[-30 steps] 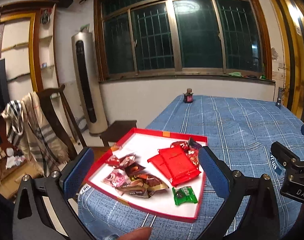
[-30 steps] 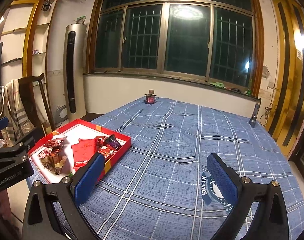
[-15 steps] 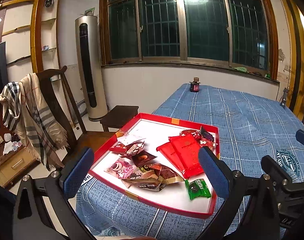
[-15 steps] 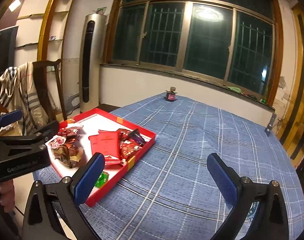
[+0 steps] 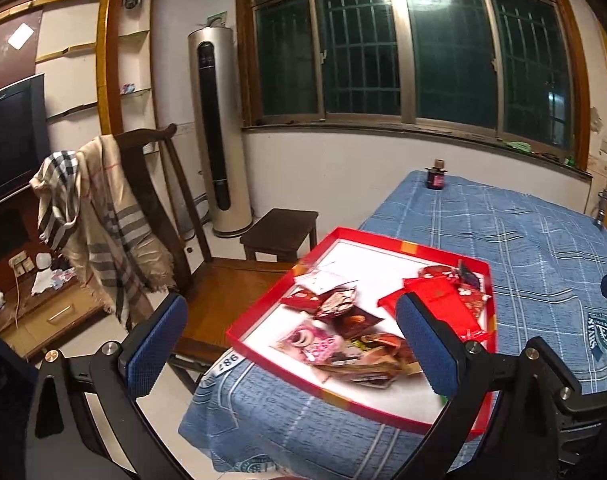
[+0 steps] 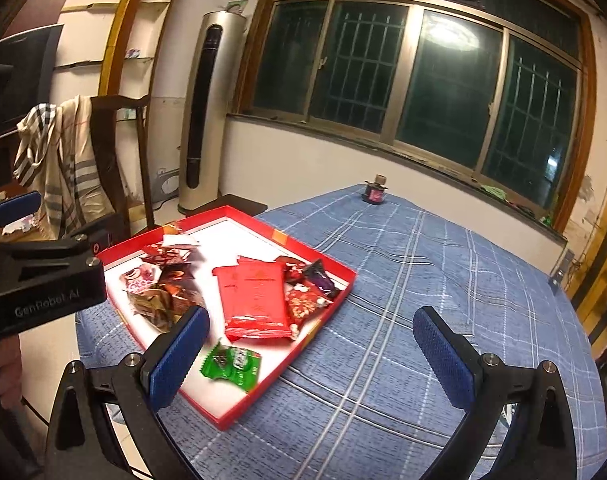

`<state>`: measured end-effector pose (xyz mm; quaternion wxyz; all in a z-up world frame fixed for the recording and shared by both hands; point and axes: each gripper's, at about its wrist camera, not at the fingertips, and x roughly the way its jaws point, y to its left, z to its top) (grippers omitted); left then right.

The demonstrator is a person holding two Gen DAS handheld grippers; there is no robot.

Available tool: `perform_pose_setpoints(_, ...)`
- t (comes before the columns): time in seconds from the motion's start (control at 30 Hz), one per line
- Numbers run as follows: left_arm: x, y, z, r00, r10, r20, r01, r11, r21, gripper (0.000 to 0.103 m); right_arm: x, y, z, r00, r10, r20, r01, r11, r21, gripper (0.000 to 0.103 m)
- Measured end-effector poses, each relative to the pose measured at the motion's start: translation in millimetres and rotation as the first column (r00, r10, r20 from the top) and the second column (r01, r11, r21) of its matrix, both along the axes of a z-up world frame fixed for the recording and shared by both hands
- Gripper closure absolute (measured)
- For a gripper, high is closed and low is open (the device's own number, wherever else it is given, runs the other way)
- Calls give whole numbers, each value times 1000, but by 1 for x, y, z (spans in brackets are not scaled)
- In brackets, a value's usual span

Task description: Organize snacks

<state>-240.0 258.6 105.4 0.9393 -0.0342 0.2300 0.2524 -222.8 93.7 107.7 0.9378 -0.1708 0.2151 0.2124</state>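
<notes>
We note a table under a blue plaid cloth (image 6: 403, 280), with a small dark jar (image 6: 374, 193) standing alone at its far end, well apart from everything else. Past the table's left edge stand a wooden chair (image 5: 159, 208) draped with a striped scarf (image 5: 99, 224), a low dark stool (image 5: 281, 232) and a tall tower fan (image 5: 219, 132) against the wall below a barred window (image 5: 411, 48). Nothing lies between either gripper and the tray; in the left wrist view the left gripper's right finger covers part of the tray's contents. The red tray (image 6: 303, 344), white inside, sits at the near left corner of the table, one corner close to the edge. In it we record a flat red packet (image 6: 255, 296) near the middle, a green wrapper (image 6: 233, 364) lying apart toward the near rim, a pile of brown and pink wrappers (image 6: 159, 288) on the left side, and a few red and dark purple sweets (image 6: 309, 284) touching the packet's right edge. The left gripper (image 5: 291, 344) hangs over the tray's left corner, jaws spread wide and holding nothing. The right gripper (image 6: 309, 354) hangs above the tray's near right rim and the cloth, jaws likewise wide and empty.
</notes>
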Motion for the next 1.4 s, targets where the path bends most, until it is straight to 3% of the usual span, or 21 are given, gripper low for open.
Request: perform_pose_setpoints(1.4,-7,36,0,998,55,-5,-55,998,-26,0,-2,54,4,995,100,3,-100,995,-32,0)
